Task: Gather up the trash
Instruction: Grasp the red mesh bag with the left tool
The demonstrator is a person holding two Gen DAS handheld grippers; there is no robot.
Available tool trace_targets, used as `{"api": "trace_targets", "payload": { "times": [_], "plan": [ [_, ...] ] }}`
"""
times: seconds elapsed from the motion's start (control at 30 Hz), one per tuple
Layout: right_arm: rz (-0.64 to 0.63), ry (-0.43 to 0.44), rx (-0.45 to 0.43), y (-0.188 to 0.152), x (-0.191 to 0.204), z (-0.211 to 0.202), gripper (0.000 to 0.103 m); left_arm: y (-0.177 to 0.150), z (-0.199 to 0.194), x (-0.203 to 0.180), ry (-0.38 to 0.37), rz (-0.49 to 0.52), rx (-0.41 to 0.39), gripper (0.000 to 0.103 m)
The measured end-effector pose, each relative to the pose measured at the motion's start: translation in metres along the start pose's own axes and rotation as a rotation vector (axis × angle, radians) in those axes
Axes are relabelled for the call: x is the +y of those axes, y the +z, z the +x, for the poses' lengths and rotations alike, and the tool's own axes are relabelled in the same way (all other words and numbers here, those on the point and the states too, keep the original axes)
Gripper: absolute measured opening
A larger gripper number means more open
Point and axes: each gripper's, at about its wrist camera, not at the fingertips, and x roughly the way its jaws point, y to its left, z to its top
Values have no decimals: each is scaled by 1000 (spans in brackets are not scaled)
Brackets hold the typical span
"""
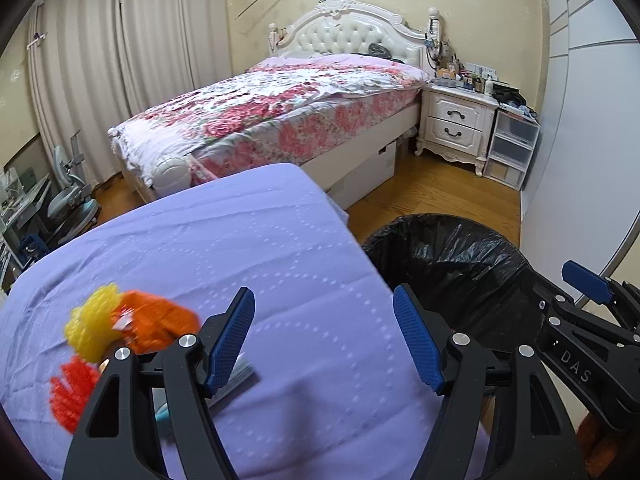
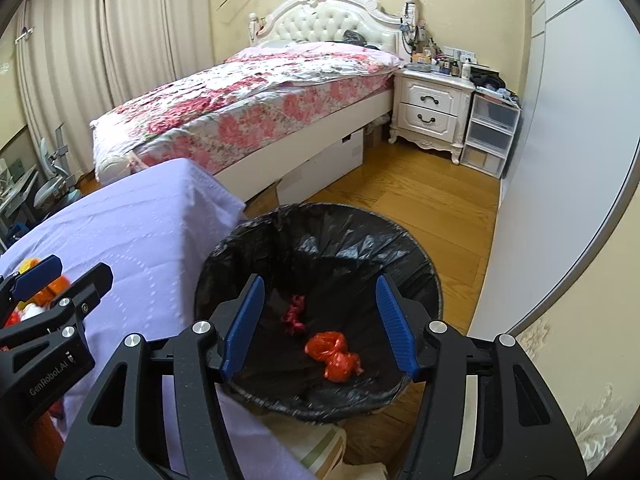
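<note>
A round bin lined with a black bag (image 2: 320, 240) stands on the floor beside the lilac-covered surface (image 1: 224, 248). Inside it lie a crumpled red-orange wrapper (image 2: 334, 354) and a small dark red scrap (image 2: 294, 314). My right gripper (image 2: 320, 328) hovers over the bin, open, with nothing between its blue pads. My left gripper (image 1: 324, 340) is open above the lilac cover, empty. Left of it lie orange trash (image 1: 152, 326), a yellow mesh piece (image 1: 94, 326), a red mesh piece (image 1: 70, 394) and a flat white packet (image 1: 236, 378) partly hidden under the left finger.
A bed with a floral quilt (image 1: 264, 112) fills the back of the room. A white nightstand (image 1: 456, 124) and clear plastic drawers (image 1: 512, 148) stand to its right. A grey wardrobe door (image 1: 580, 120) lines the right side. Wooden floor (image 2: 420, 208) lies beyond the bin.
</note>
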Motion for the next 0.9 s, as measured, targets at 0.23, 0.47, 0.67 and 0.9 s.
{"api": "trace_targets", "payload": {
  "times": [0.23,0.47,0.67,0.9],
  "plan": [
    [-36,33,3,-15,19,-21,58,-18,-28,24,31,-25,-16,70],
    [-51,69,15,-30,35,-37,58,-38,-48,50,66,-63,-14,70],
    [-81,92,29,-42,52,-44,58,-53,-61,74,103,-102,-14,70],
    [-126,124,47,-51,76,-46,58,-69,-70,106,150,-157,-5,70]
  ]
}}
